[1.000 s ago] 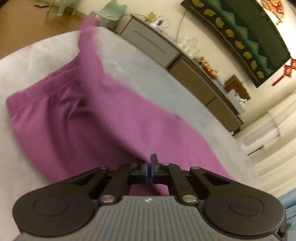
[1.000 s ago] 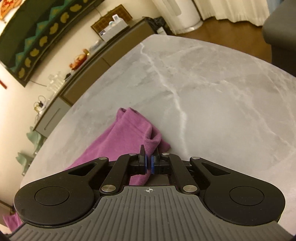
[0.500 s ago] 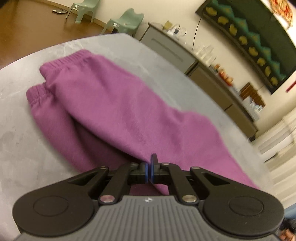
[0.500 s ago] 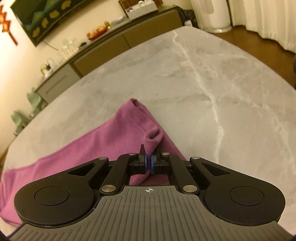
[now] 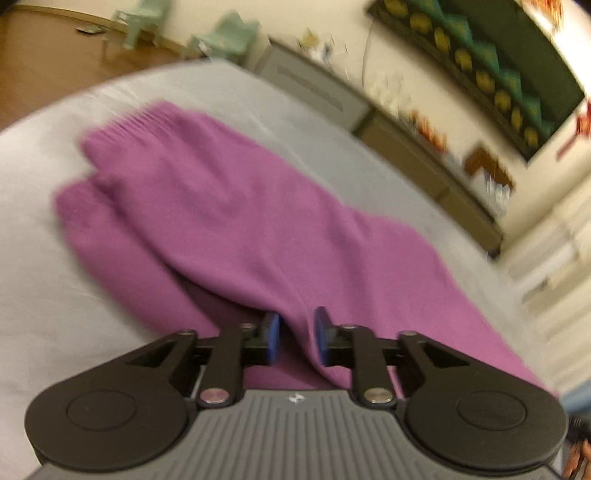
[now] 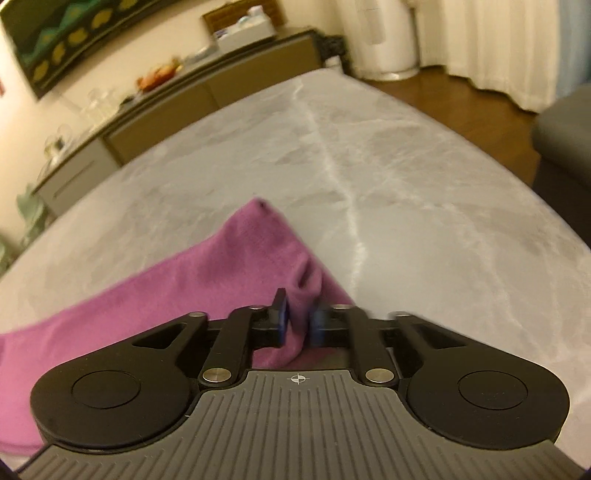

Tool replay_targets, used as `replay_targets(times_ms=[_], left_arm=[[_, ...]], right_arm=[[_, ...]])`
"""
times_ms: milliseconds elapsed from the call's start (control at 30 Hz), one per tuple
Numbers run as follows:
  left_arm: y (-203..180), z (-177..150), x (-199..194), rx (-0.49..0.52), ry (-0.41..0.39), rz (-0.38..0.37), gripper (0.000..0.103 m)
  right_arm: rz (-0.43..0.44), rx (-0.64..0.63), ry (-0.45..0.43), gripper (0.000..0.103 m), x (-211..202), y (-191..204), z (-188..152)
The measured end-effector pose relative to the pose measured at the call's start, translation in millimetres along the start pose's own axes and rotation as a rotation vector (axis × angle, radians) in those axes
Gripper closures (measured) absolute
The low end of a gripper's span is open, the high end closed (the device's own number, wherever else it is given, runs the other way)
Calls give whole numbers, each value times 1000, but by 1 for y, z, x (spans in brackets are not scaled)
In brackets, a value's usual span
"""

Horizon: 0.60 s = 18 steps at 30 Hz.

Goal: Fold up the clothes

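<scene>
Purple sweatpants [image 5: 229,206] lie on the grey marble table [image 5: 44,295], folded lengthwise with one leg on the other, cuffs at the far left. My left gripper [image 5: 295,332] sits at the near edge of the cloth, its jaws parted with a ridge of fabric loose between them. In the right wrist view the pants' corner [image 6: 255,251] lies on the table [image 6: 424,206]. My right gripper [image 6: 298,321] has its jaws slightly apart with a fold of cloth standing between them.
A low grey-brown sideboard [image 5: 406,125] with small items runs along the wall behind the table. Green child chairs [image 5: 236,33] stand on the wood floor at far left. A white appliance [image 6: 380,37] and curtains are at the far right.
Both grippers went from shut on the cloth to open. The upper pant leg has been laid down over the lower one and the fabric now rests on the table.
</scene>
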<state>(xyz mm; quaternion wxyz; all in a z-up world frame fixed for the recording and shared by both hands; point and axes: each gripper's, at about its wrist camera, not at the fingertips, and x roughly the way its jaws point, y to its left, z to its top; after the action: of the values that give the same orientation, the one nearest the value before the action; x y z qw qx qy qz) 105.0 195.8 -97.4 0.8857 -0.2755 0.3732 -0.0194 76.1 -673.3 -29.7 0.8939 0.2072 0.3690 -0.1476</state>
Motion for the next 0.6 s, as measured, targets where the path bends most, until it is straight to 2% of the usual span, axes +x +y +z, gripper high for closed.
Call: replay_targets(times_ms=[33,67,100,167,233,267,333,367,400,467,500,600], left_arm=[[10,4,-7,-38,-39,6,63],[22,9,-11,-86,-77,32,57],[33,16,-13,-130,-105,55,56],[49,33,-6,-189,-120,88,56],[56,49,5,-199,-126,110,57],[56,54,9,-185,-128,117,59],[57,65,15,-153,-132,130,78],[56,68,14,-124,-134,128,101],[57,69,7,-110,-153,126,103],[54,62,-18,-127,-208,52,103],[57,53,-30,-155,-203,32,103],[68,24,-30,-209,-83,26,103]], right_arm=[[-39,11,-48,45,-12,1,1],[-75,21,-96,45,-24,3,2],[-70,11,-140,45,-38,11,3],[3,-36,-139,45,-50,36,1],[78,-109,-114,47,-58,66,-2],[116,-157,-86,46,-58,85,-6],[168,-243,-19,46,-50,117,-17],[171,-284,4,46,-45,132,-25],[173,-324,26,46,-39,146,-33],[174,-372,59,46,-30,163,-47],[165,-390,71,46,-27,167,-52],[94,-445,89,46,-16,171,-62]])
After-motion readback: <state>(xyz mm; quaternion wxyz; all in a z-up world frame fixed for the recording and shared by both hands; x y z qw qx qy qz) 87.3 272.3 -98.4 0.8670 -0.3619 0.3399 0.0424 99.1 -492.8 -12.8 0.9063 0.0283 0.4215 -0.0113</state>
